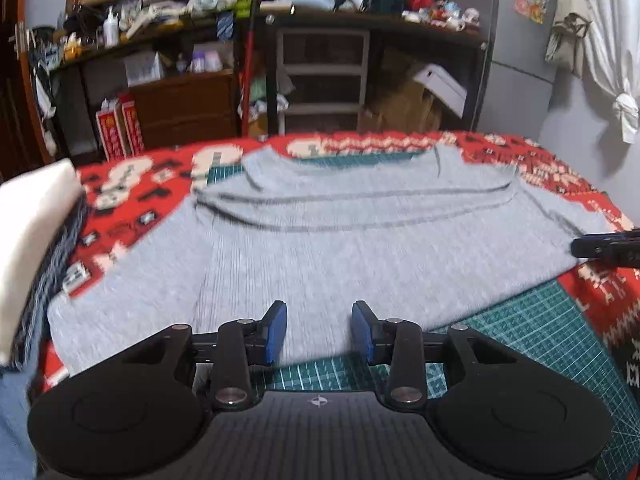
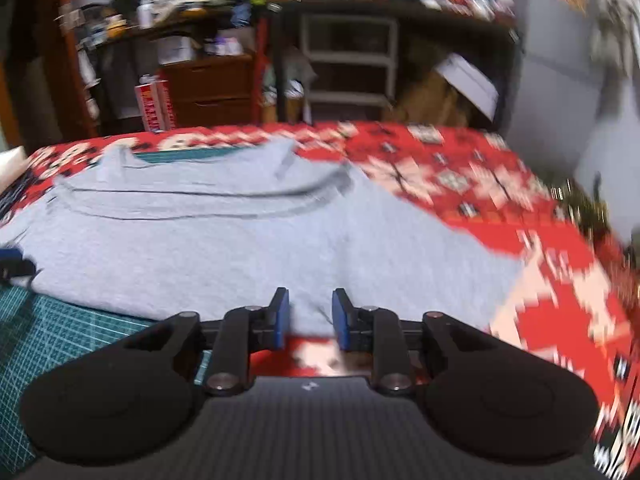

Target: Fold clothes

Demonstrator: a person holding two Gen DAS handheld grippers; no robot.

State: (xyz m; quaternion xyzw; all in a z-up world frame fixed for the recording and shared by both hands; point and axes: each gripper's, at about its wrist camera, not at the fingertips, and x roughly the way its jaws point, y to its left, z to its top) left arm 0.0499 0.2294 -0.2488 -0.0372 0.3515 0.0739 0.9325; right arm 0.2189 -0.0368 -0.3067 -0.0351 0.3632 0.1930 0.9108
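A grey garment lies spread flat on the table, its dark-seamed hem toward the far side. My left gripper hovers open over the garment's near edge, blue pads apart, nothing between them. In the right wrist view the same grey garment fills the middle, and my right gripper stands open over its near right edge, empty. The right gripper's black tip pokes in at the right edge of the left wrist view. Part of the left gripper shows at the left edge of the right wrist view.
A red patterned cloth covers the table, with a green cutting mat on top under the garment. A stack of folded clothes sits at the left. Cluttered shelves and a drawer unit stand behind the table.
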